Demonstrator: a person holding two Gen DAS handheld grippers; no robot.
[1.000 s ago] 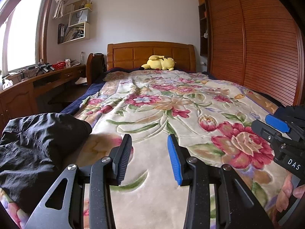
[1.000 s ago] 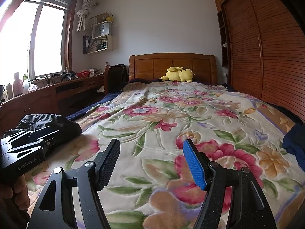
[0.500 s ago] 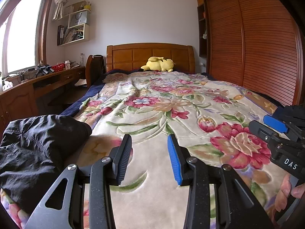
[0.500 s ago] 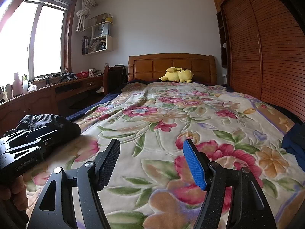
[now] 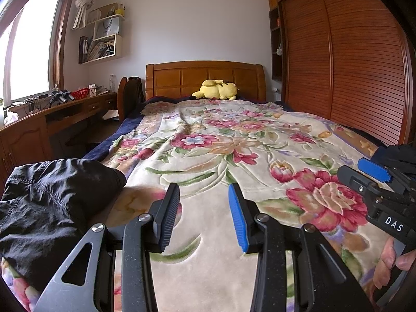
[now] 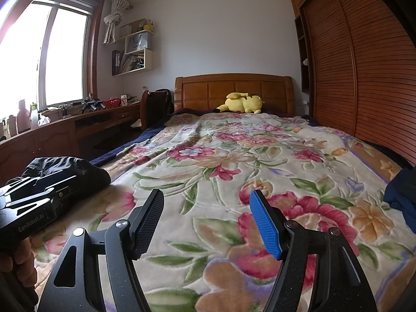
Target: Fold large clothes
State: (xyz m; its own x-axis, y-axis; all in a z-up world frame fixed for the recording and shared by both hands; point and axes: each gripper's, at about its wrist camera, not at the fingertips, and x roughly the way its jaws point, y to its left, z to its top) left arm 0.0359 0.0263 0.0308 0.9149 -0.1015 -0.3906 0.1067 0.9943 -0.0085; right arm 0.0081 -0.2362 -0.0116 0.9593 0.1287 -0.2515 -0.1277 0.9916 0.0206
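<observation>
1. Counted: two hand-held grippers, left and right; one black garment; one dark blue garment; one bed with one floral blanket; one yellow plush by the one headboard; one tabletop under the window; one louvred wardrobe.
2. Against the earlier frames, nothing has shifted: both grippers hang in the same spots over the blanket, each with the same gap as before, and both garments lie where they lay.
3. Left hand-held gripper: its jaws stand partly apart, a narrow gap with only blanket showing between the black pad and the blue pad. It holds nothing and touches no garment.
4. Right hand-held gripper: its jaws stand spread wider than the left's, again with bare blanket between them. It holds nothing.
5. The black garment lies bunched on the blanket to the left of the left gripper, near its black finger but apart from it; in the right wrist view it sits just behind the left gripper's body.
6. The dark blue garment lies at the bed's edge to the right of the right gripper, well apart from its blue pad.
7. The plush lies far ahead of both grippers, at the head of the bed.
8. A hand grips the right gripper's handle; fingers grip the left's.
</observation>
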